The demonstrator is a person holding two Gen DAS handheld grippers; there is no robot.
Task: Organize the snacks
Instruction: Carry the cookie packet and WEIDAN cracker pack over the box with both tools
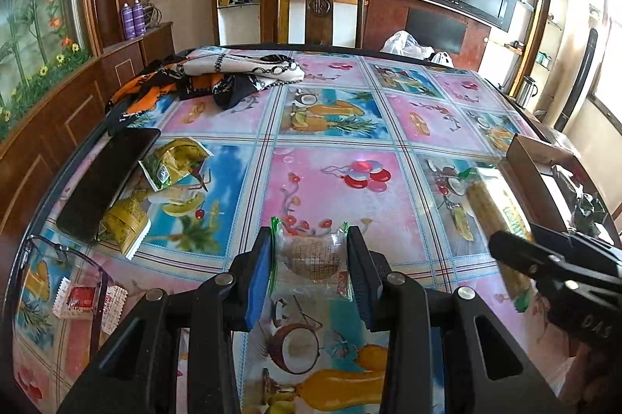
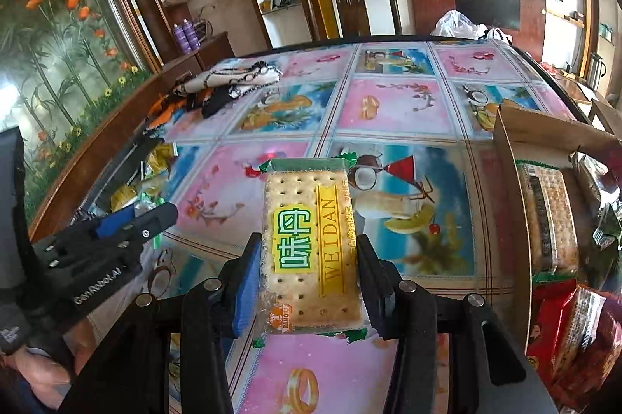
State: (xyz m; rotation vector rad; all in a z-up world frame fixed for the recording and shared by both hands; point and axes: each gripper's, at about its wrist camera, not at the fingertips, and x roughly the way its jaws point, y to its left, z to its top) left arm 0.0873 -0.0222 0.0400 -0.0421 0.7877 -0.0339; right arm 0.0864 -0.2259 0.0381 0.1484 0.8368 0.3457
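Note:
My left gripper (image 1: 310, 250) is shut on a small clear-wrapped round cookie packet (image 1: 313, 260), held just above the tablecloth. My right gripper (image 2: 309, 254) is shut on a long cracker pack (image 2: 311, 243) with a green and yellow label; the pack also shows in the left wrist view (image 1: 493, 215). A cardboard box (image 2: 509, 157) at the right holds several snack packs, among them crackers (image 2: 552, 215) and red bags (image 2: 575, 336). Green-yellow snack bags (image 1: 171, 161) lie at the table's left. A small red and white sachet (image 1: 79, 299) lies at the near left.
A black phone (image 1: 105, 180) lies beside the green bags. Crumpled scarves (image 1: 217, 75) sit at the far left of the table (image 1: 330, 180). A glass rim (image 1: 66, 258) stands near the sachet. A wooden chair (image 1: 318, 2) and white plastic bags (image 1: 404, 44) are beyond the far edge.

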